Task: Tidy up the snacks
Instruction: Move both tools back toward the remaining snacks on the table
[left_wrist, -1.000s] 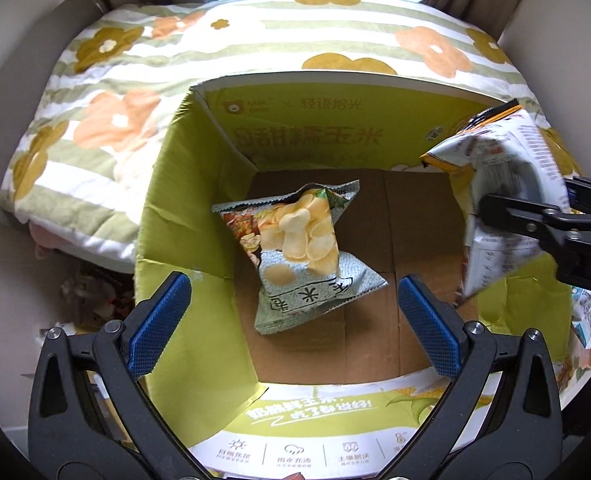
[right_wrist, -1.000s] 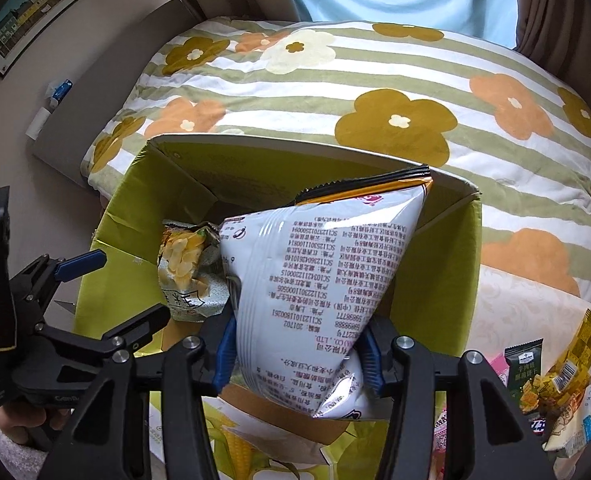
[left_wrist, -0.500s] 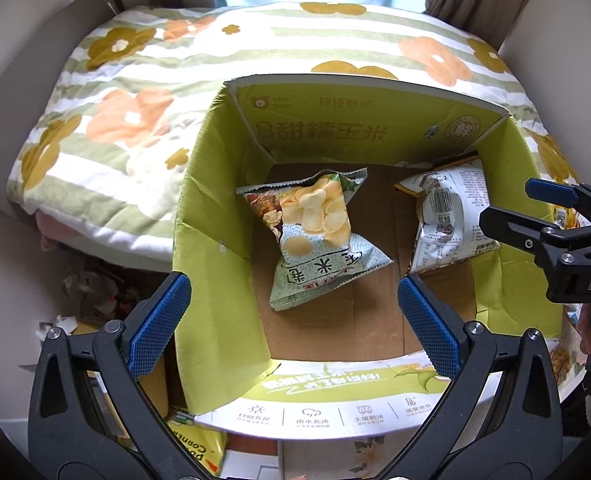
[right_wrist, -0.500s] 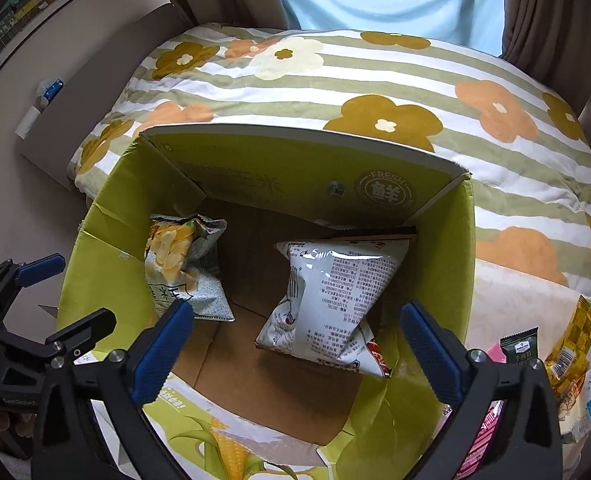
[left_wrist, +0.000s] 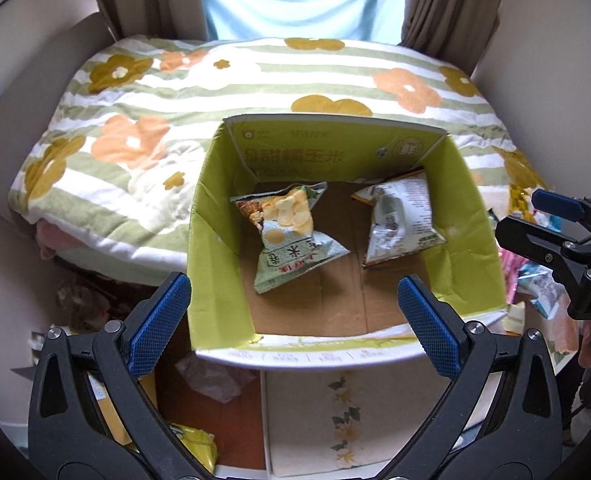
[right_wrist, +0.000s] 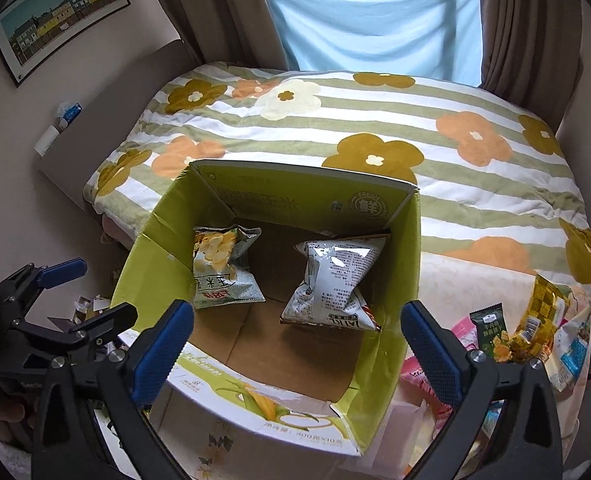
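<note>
Bed (right_wrist: 375, 128) fills the far half of both views, under a green-striped cover with orange, mustard and white flowers; blue-draped window (right_wrist: 371, 20) beyond it, brown curtains either side. Against the near edge of the bed sits the open cardboard box (left_wrist: 211, 240), green inside with a bare brown floor, flaps standing up. Two snack bags lie on that floor, apart from each other. The green chip bag (left_wrist: 291, 236) rests toward the box's left wall, picture side up, tilted. The white bag (right_wrist: 331, 280) lies toward the right wall, printed back facing up, its top leaning against the far wall. Outside the box on the right, a heap of loose snack packets (right_wrist: 531, 328) waits on a pale surface, a yellow crinkled one and a dark green bar among them. My left gripper (left_wrist: 295, 312) hangs above the box's near edge with its blue pads wide apart, nothing between them. My right gripper (right_wrist: 295, 336) stands just as wide above the near right part of the box, empty too. Each gripper shows at the edge of the other's view.
</note>
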Motion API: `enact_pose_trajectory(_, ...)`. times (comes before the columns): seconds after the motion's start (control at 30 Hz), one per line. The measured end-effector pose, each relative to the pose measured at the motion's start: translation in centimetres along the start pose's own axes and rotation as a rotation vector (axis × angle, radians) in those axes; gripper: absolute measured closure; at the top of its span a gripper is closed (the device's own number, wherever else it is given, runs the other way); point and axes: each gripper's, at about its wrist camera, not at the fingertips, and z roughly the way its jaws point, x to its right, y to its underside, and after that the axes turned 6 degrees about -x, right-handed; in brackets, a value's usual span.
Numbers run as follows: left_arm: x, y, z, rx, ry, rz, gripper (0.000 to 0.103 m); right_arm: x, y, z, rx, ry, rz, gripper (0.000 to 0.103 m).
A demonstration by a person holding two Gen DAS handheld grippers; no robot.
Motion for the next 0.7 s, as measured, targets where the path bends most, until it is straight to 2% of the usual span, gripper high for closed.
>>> enact_pose_trajectory(0.23,2.2,2.3,-4.1,0.058,0.058,0.025,0.000,1.1,3.9,-5.6,0.050,0.065,0.005,0.000)
enact_pose_trajectory(0.43,5.6,4.7,-5.7,0.091,0.110,0.056,0.000,4.2,8.1,-9.3,0.086,0.133,0.056,0.000)
enact_pose_trajectory(0.7,11.5,7.8,-3.8,0.020,0.214,0.049,0.000,9.6,12.8,-11.9,0.125,0.159,0.166,0.000)
